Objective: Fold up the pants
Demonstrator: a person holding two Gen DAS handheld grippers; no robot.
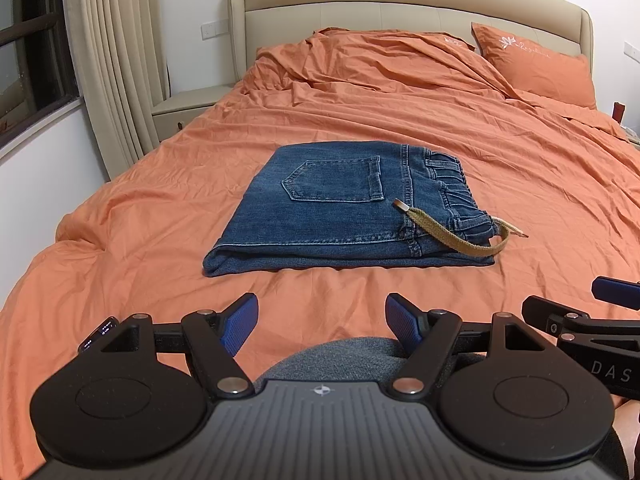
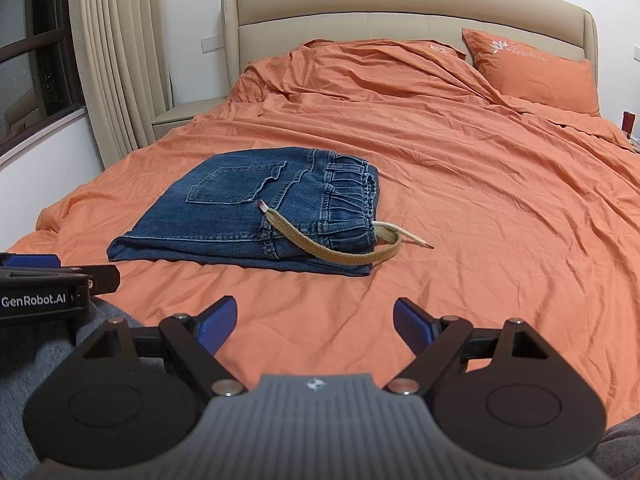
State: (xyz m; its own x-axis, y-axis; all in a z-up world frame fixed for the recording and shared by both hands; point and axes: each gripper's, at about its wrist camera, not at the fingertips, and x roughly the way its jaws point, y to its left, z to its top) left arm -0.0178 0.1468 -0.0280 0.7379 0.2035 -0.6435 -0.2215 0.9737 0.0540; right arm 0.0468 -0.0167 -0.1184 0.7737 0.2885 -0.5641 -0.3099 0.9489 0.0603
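**Folded pants on the bed, both claws wide**

Nearest the lens in the left wrist view, the left claw (image 1: 322,322) fills the bottom of the frame, its blue pads (image 1: 240,326) spread wide with nothing between them. A grey knee (image 1: 340,356) shows just behind it. At the right edge, part of the right claw pokes in.

In the right wrist view the right claw (image 2: 314,322) also stands wide and holds nothing, low in the frame over the orange sheet (image 2: 480,200).

Pants (image 1: 332,208) lie folded into a thick rectangle at mid-frame on the bed, well apart from both claws, back pocket (image 1: 336,180) up, elastic waistband to the right. A tan drawstring (image 1: 452,232) loops off the lower right corner onto the sheet. An orange pillow (image 1: 532,64) leans on the beige headboard (image 1: 400,4) at upper right; curtains (image 1: 116,60) hang at upper left.
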